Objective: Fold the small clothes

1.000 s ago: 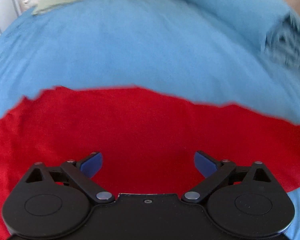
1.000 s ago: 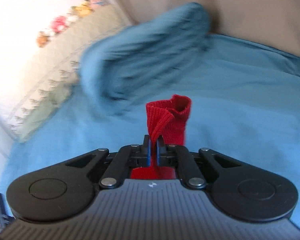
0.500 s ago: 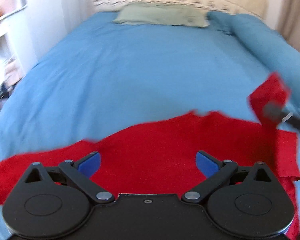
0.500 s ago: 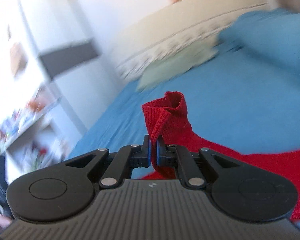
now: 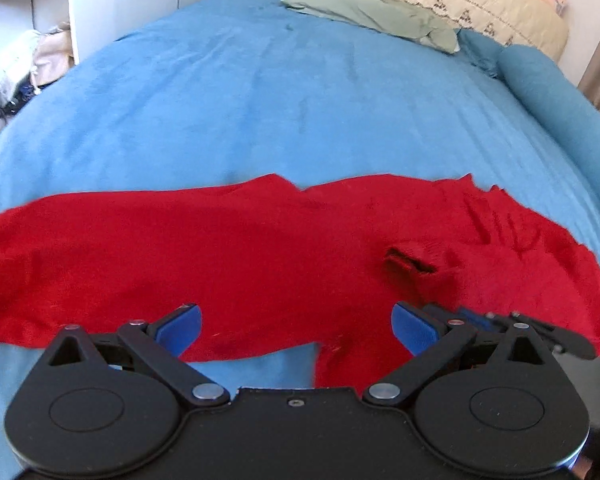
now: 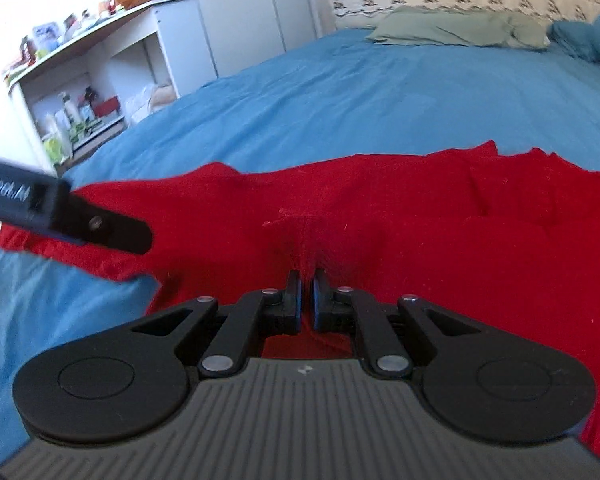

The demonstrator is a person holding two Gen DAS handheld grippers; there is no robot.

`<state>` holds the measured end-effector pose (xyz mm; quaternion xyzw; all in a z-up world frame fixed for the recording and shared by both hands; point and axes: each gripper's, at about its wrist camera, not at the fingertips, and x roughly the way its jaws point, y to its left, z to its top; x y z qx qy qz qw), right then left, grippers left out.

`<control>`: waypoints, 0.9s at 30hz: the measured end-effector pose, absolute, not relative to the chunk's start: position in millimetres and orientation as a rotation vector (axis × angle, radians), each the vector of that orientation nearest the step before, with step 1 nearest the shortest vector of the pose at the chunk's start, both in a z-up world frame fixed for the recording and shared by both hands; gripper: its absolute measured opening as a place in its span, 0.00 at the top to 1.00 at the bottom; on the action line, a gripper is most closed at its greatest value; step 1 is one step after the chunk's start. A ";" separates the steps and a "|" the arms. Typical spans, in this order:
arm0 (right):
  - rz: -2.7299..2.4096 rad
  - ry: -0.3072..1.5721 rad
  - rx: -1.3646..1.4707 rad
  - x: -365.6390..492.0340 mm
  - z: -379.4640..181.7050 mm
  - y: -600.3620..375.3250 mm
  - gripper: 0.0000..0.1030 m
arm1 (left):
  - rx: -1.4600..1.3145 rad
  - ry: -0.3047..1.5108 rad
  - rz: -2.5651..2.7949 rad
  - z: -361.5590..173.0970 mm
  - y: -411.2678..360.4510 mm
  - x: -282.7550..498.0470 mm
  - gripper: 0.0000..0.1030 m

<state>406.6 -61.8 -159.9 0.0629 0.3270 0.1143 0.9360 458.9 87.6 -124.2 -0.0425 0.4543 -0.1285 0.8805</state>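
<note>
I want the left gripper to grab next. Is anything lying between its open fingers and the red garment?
Nothing visible does. The left gripper hangs open directly over the red garment, which lies spread on the blue bedspread. The right gripper sits beside it, its jaws opening with red fabric between them.

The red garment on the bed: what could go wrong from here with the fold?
1. The right gripper has its jaws opening with a pinch of the red garment between them; the cloth could snag and lift again when the gripper withdraws.
2. The garment's far edge looks uneven on the blue bedcover, so the fold may end crooked.
3. The left gripper stands open, holding nothing, so the garment may slide.
</note>
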 end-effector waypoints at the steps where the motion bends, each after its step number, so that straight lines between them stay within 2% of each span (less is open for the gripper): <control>1: 0.245 0.665 0.121 407.5 -160.3 -64.1 0.77 | -0.094 0.942 -0.276 -126.0 86.8 463.7 0.00; 2: 0.251 0.661 0.112 409.6 -159.2 -65.0 0.72 | -0.100 0.936 -0.286 -125.8 82.9 465.2 0.00; 3: 0.265 0.662 0.098 408.6 -159.8 -64.1 0.58 | -0.107 0.929 -0.299 -124.7 79.4 466.9 0.00; 4: 0.285 0.662 0.087 408.0 -161.8 -62.0 0.49 | -0.114 0.923 -0.311 -124.3 76.4 469.0 0.00; 5: 0.306 0.654 0.078 406.2 -161.6 -60.1 0.31 | -0.120 0.919 -0.326 -123.1 72.8 470.2 0.00; 6: 0.320 0.648 0.068 400.2 -158.2 -61.8 0.20 | -0.124 0.919 -0.345 -122.0 67.6 472.0 0.00; 11: 0.331 0.615 0.010 362.4 -144.5 -78.8 0.17 | -0.083 0.934 -0.443 -130.1 35.2 483.8 0.02; 16: 0.300 0.604 0.008 336.5 -141.7 -111.9 0.12 | 0.003 0.925 -0.440 -149.2 9.1 492.4 0.28; 20: 0.267 0.621 0.039 330.4 -145.1 -135.5 0.12 | 0.023 0.908 -0.419 -157.8 4.7 492.7 0.35; 23: 0.248 0.623 0.081 328.5 -147.3 -147.0 0.12 | 0.032 0.899 -0.430 -161.8 1.8 491.4 0.44; 26: 0.236 0.620 0.103 329.4 -149.1 -152.5 0.12 | 0.057 0.885 -0.429 -162.1 -3.7 489.7 0.63; 27: 0.234 0.617 0.108 329.4 -149.7 -153.6 0.12 | 0.065 0.879 -0.423 -161.2 -4.4 488.4 0.82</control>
